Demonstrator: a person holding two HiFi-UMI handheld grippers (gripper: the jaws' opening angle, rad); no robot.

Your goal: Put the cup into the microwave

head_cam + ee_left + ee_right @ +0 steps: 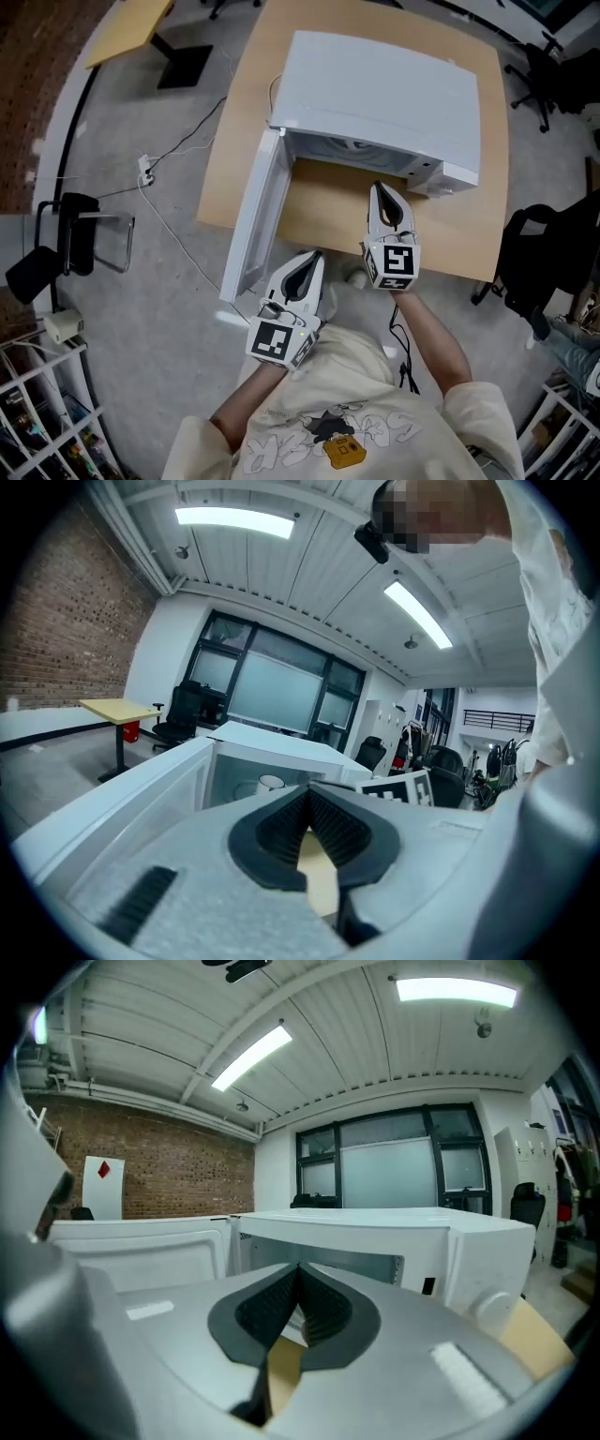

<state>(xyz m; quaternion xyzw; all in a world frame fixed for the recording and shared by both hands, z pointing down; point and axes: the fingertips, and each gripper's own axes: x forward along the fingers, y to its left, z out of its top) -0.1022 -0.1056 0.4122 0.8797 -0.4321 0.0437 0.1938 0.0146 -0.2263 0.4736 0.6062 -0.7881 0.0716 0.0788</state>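
The small white cup (270, 783) sits inside the cavity of the boxy white microwave (375, 94). I only see it in the left gripper view, upright and toward the back. From the head view the microwave's roof hides it. The microwave's white door (253, 220) is swung fully open to the left side of that view. The microwave rests on a light wooden table (469, 234).

I can read no brand on the microwave. The clearest markings are the black-and-white square markers on the two cubes, one behind the left claw (275, 339) and one behind the right (394, 262). In the right gripper view a white card with a red diamond (103, 1171) hangs on the brick wall (150, 1176). The cream shirt (356, 422) carries a printed graphic with lettering I cannot make out.

The right claw (382, 194) is held over the table just before the open cavity and points into it. Its dark ribbed pads are pressed together with nothing between them. The left claw (313, 259) is further back at the table's near edge, beside the open door and aimed the same way. Its pads also meet at the tip and it is empty. Both forearms reach forward from the shirt, with the right ahead of the left.
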